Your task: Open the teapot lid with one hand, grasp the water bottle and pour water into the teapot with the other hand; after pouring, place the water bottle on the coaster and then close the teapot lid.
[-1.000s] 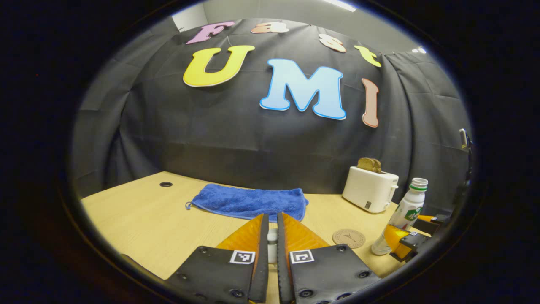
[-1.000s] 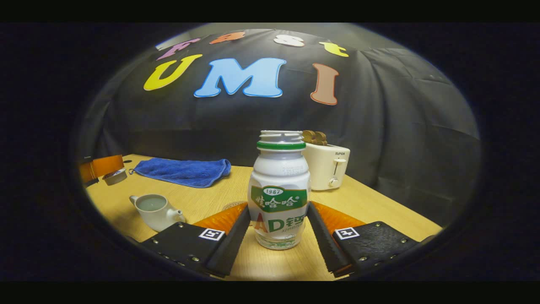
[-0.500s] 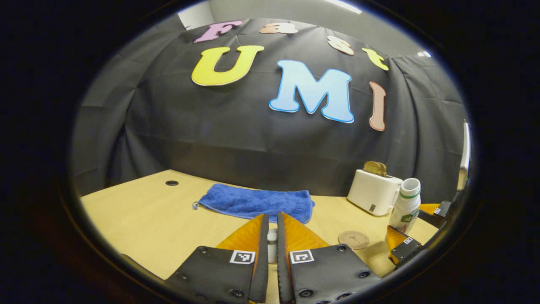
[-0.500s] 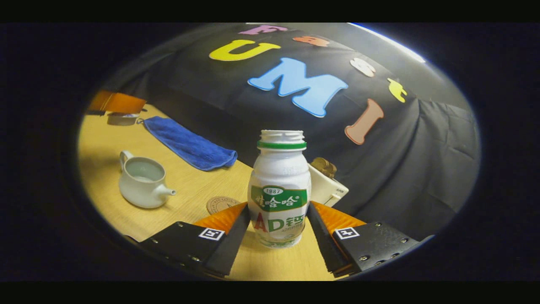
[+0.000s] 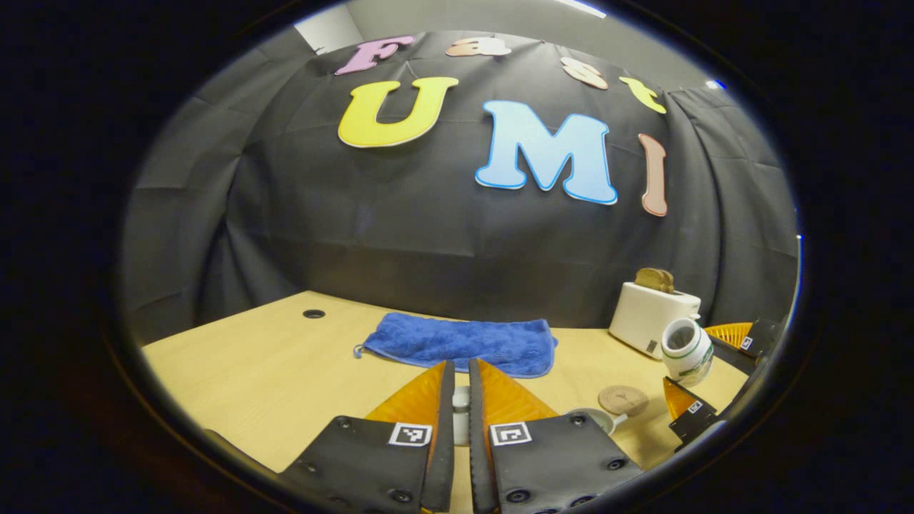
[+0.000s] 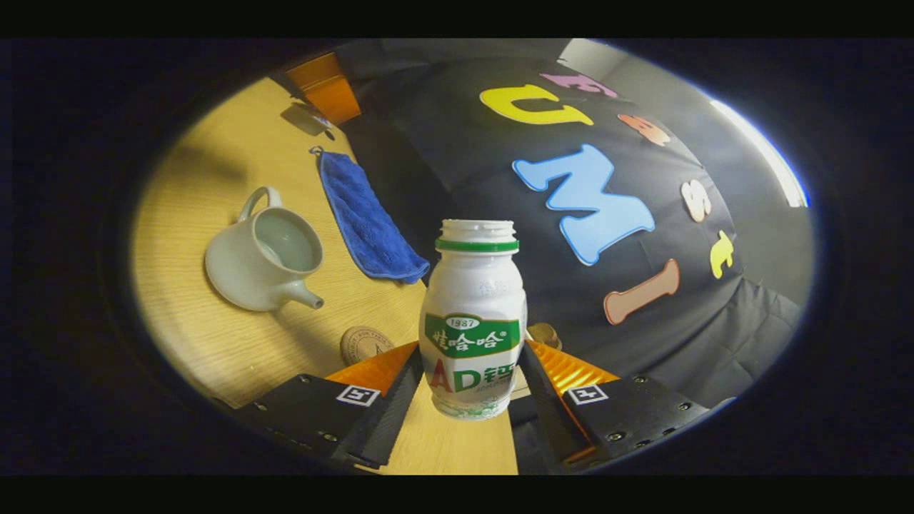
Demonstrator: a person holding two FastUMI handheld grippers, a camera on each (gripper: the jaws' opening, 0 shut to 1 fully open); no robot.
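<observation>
My right gripper is shut on the white, uncapped water bottle, which hangs above the table. In the left gripper view the bottle is tipped over, mouth towards the camera, close above and right of the teapot's rim. The white teapot stands open, with liquid inside. The round coaster lies between teapot and bottle. My left gripper is shut on the small white lid, held above the table left of the pot.
A blue towel lies at the back of the wooden table. A white toaster with toast stands at the back right. A cable hole sits far left.
The right gripper has lifted the bottle off the table, tipped it steeply and carried it towards the open teapot. The left gripper still holds the lid and has barely shifted.
</observation>
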